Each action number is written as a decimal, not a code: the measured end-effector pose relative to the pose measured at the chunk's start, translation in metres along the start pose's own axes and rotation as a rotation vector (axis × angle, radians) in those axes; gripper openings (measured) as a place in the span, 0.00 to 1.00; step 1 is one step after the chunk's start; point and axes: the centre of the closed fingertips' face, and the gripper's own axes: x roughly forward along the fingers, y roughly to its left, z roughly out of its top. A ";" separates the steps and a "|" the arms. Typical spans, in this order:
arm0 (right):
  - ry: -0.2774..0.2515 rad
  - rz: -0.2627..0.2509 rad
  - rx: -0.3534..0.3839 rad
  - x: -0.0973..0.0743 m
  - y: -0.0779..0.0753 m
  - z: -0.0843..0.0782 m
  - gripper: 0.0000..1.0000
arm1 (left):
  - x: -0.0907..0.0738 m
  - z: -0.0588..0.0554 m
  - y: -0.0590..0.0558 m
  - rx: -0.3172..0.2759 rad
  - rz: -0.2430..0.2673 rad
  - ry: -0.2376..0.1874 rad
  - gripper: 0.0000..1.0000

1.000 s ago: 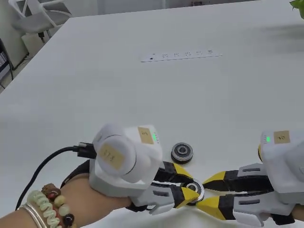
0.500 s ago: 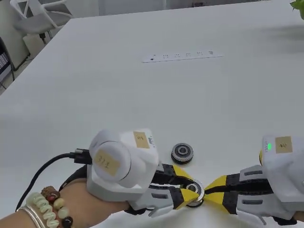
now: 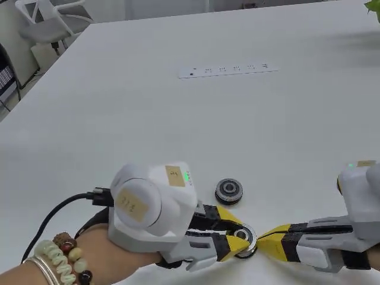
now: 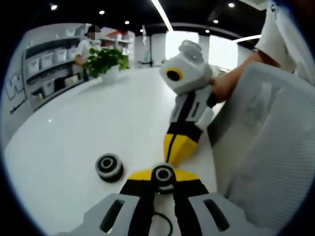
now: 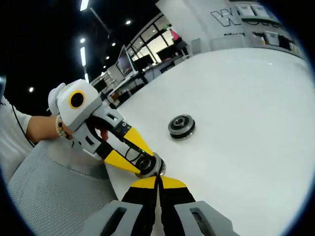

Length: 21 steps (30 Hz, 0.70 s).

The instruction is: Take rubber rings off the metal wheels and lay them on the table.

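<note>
My left gripper (image 3: 235, 238) is shut on a small metal wheel (image 3: 244, 236) low over the white table (image 3: 178, 130), near its front edge. The wheel (image 4: 163, 175) sits between the yellow jaw tips of the left gripper (image 4: 163, 171). Coming from the right, my right gripper (image 3: 265, 240) has its jaws pressed together at that wheel's rim, pinching the black rubber ring (image 5: 158, 170) there. In the right gripper view the right gripper (image 5: 157, 180) meets the held wheel (image 5: 146, 164). A second wheel (image 3: 228, 190) with its black ring on lies flat on the table just beyond.
A recessed strip of sockets (image 3: 228, 69) runs across the table farther back. A black cable (image 3: 59, 205) trails from the left gripper. An office chair (image 3: 47, 21) stands beyond the far left corner. A potted plant (image 4: 106, 59) stands at the table's end.
The right gripper's jaws, spread a second ago, have shut at the held wheel's rim, and that gripper has drawn slightly to the right. The left gripper holds still.
</note>
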 end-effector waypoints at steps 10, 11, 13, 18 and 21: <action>-0.040 0.042 0.131 -0.004 0.001 0.005 0.00 | 0.000 0.000 0.000 0.000 -0.001 -0.004 0.15; -0.055 0.051 0.143 -0.004 0.002 0.008 0.00 | 0.000 0.000 0.000 0.000 0.000 -0.003 0.15; -0.053 0.060 0.152 -0.005 0.002 0.008 0.00 | 0.000 0.000 0.000 -0.003 0.000 -0.003 0.15; -0.049 0.067 0.157 -0.004 0.009 0.009 0.00 | 0.000 0.000 0.000 -0.003 0.003 0.004 0.14; -0.051 0.071 0.154 -0.004 0.009 0.009 0.00 | 0.000 0.000 0.000 -0.003 0.005 0.006 0.14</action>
